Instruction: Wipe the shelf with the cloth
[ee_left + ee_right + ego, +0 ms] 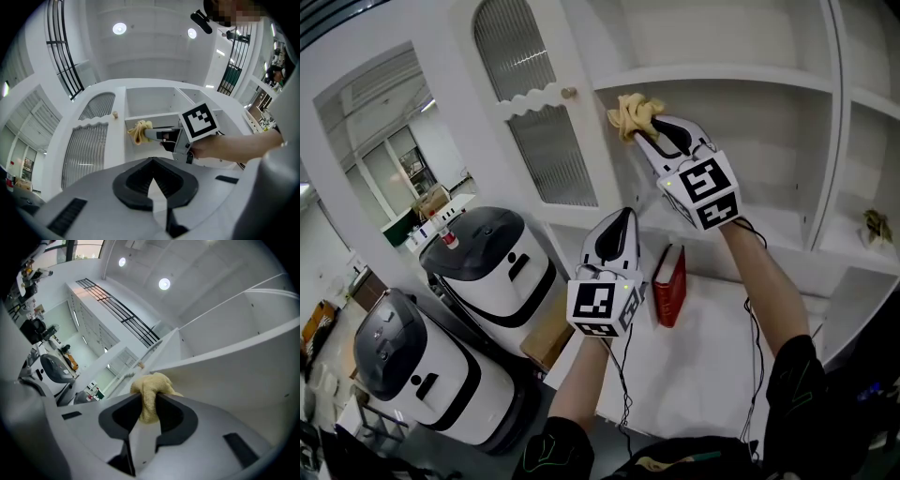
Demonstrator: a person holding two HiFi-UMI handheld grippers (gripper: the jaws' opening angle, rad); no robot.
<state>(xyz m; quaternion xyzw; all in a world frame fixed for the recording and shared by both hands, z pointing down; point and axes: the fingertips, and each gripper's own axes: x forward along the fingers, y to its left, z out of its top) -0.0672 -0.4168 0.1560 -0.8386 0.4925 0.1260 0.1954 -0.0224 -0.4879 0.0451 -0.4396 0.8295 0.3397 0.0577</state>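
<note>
A crumpled yellow cloth (635, 113) is pinched in my right gripper (649, 134), raised to the left end of a white shelf board (722, 77) in the cabinet. The right gripper view shows the cloth (151, 392) bunched between the jaws, right at the shelf's front edge (225, 352). My left gripper (619, 217) hangs lower, in front of the cabinet, jaws together with nothing in them. From the left gripper view, the cloth (139, 131) and the right gripper (150, 133) appear ahead, at the shelf's (152, 116) left corner.
A red book (669, 285) stands on the cabinet's lower ledge (712, 356). A ribbed-glass cabinet door (542, 131) with a small knob (569, 93) is left of the shelves. Two white-and-black robot units (492, 262) stand at the lower left. A small object (876, 226) sits in the right compartment.
</note>
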